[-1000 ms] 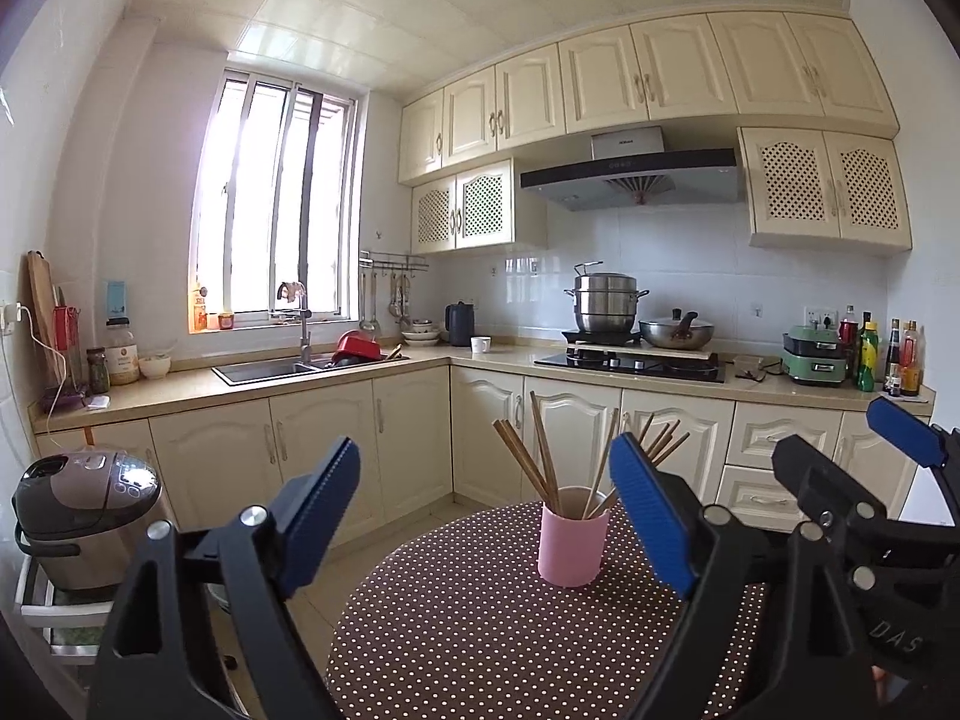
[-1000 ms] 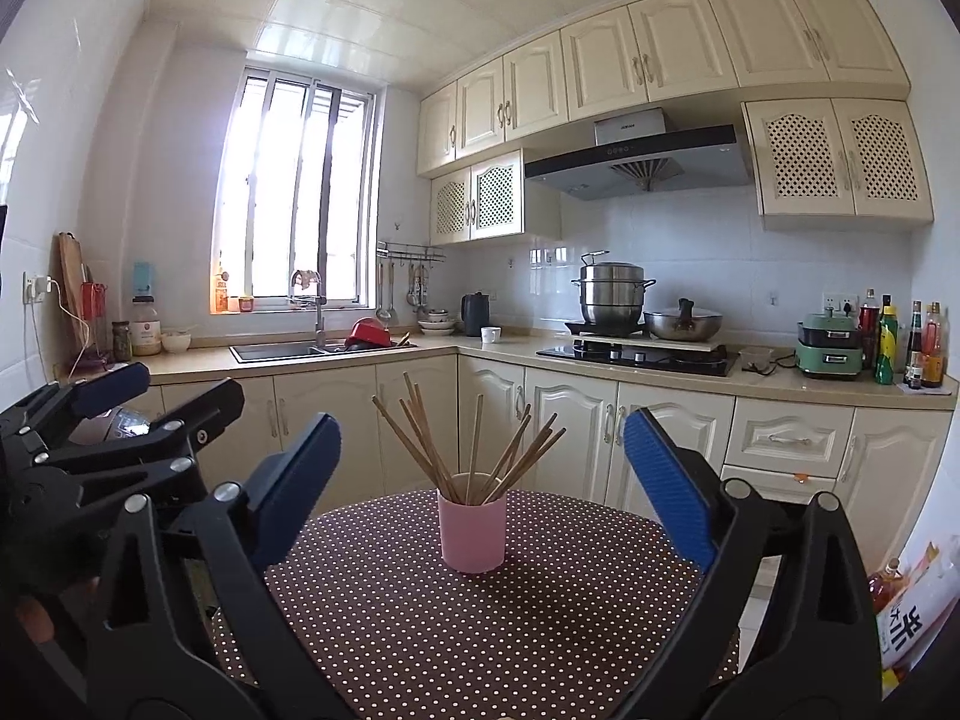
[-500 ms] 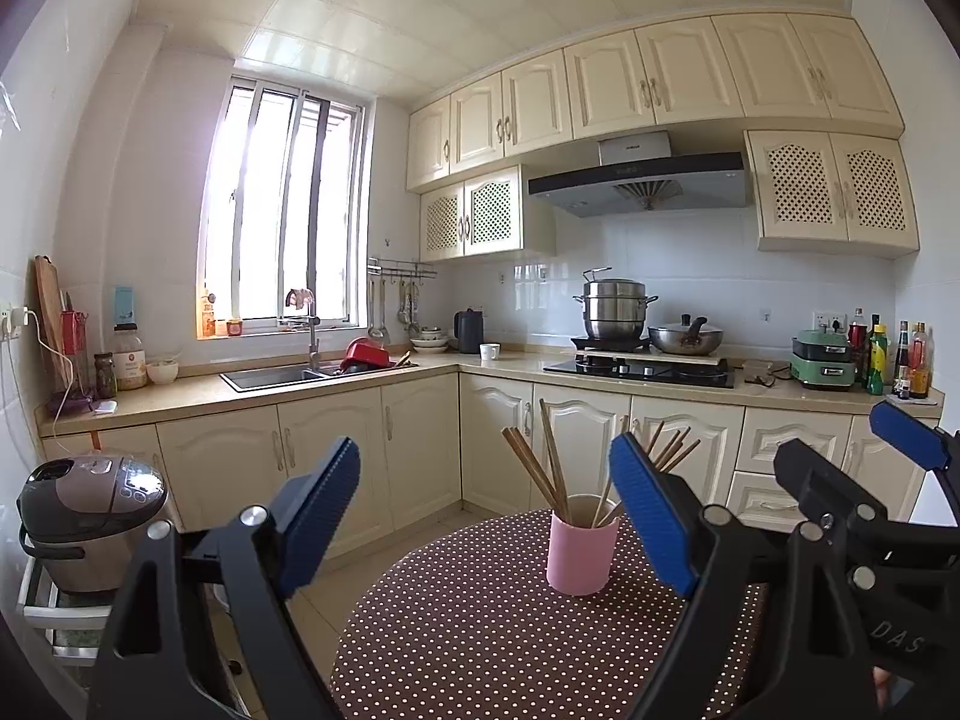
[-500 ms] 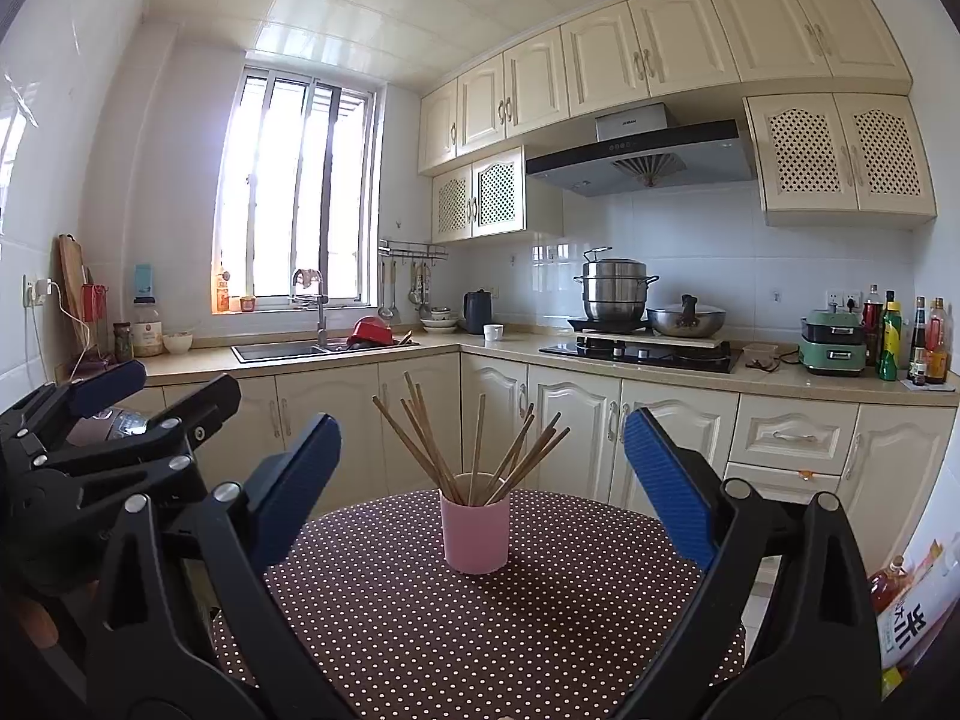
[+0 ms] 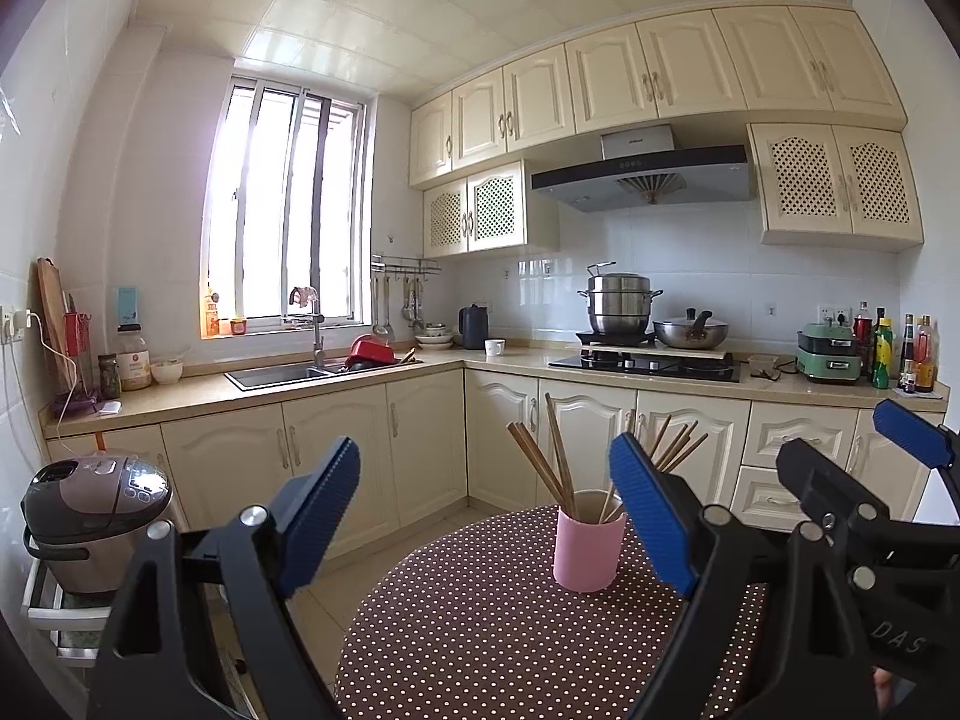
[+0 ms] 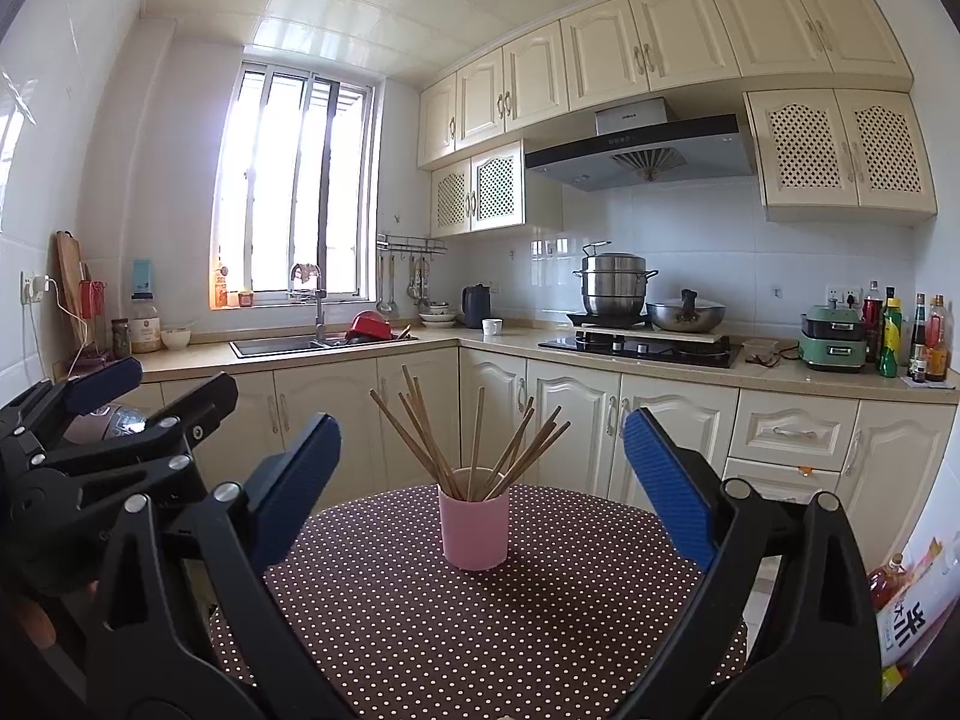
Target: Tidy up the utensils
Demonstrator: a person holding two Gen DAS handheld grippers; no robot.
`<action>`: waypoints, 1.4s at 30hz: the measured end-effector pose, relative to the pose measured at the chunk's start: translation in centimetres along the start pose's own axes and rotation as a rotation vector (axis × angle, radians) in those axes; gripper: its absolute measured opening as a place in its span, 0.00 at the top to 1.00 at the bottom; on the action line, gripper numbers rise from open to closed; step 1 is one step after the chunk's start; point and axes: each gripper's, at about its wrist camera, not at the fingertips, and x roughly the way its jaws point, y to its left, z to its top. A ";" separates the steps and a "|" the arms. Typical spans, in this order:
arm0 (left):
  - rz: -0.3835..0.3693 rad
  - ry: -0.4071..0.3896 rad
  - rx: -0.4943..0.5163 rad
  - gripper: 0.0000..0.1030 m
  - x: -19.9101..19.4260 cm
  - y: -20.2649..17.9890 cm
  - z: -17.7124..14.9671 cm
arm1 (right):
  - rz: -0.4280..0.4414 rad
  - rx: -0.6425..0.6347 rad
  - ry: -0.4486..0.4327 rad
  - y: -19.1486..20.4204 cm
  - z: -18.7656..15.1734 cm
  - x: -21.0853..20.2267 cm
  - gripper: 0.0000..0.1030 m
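A pink cup (image 6: 474,531) stands upright on a round table (image 6: 420,630) with a brown white-dotted cloth. Several wooden chopsticks (image 6: 480,444) fan out of it. In the right wrist view my right gripper (image 6: 480,492) is open, its blue pads wide apart, and the cup sits farther off between them, untouched. In the left wrist view the same cup (image 5: 585,549) with its chopsticks (image 5: 555,462) stands just left of the right blue pad; my left gripper (image 5: 489,510) is open and holds nothing. Each gripper shows at the edge of the other's view.
Cream kitchen cabinets run along the back wall with a sink (image 5: 282,373), a hob with a steel pot (image 5: 618,312) and a pan. A rice cooker (image 5: 93,516) stands low at the left. Bottles (image 6: 900,336) line the counter's right end; a bag (image 6: 912,612) lies right of the table.
Both views have tilted down slightly, so the kitchen and cup sit a little higher in frame. Both grippers stay open and the cup has not moved.
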 end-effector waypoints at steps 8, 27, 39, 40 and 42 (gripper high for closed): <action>0.000 -0.003 -0.001 0.19 0.0 0.1 -0.1 | 0.001 0.002 0.003 0.0 0.0 0.0 0.09; -0.002 -0.004 -0.001 0.19 0.0 0.1 -0.1 | 0.001 0.009 0.002 0.0 -0.1 -0.2 0.09; -0.002 -0.004 0.000 0.19 -0.1 0.1 -0.1 | 0.002 0.011 0.004 0.0 -0.2 -0.3 0.09; -0.001 -0.005 0.001 0.19 -0.1 0.1 -0.2 | 0.002 0.011 0.004 0.0 -0.2 -0.3 0.09; 0.000 -0.004 0.002 0.19 -0.1 0.0 -0.2 | 0.001 0.010 0.005 0.0 -0.2 -0.3 0.09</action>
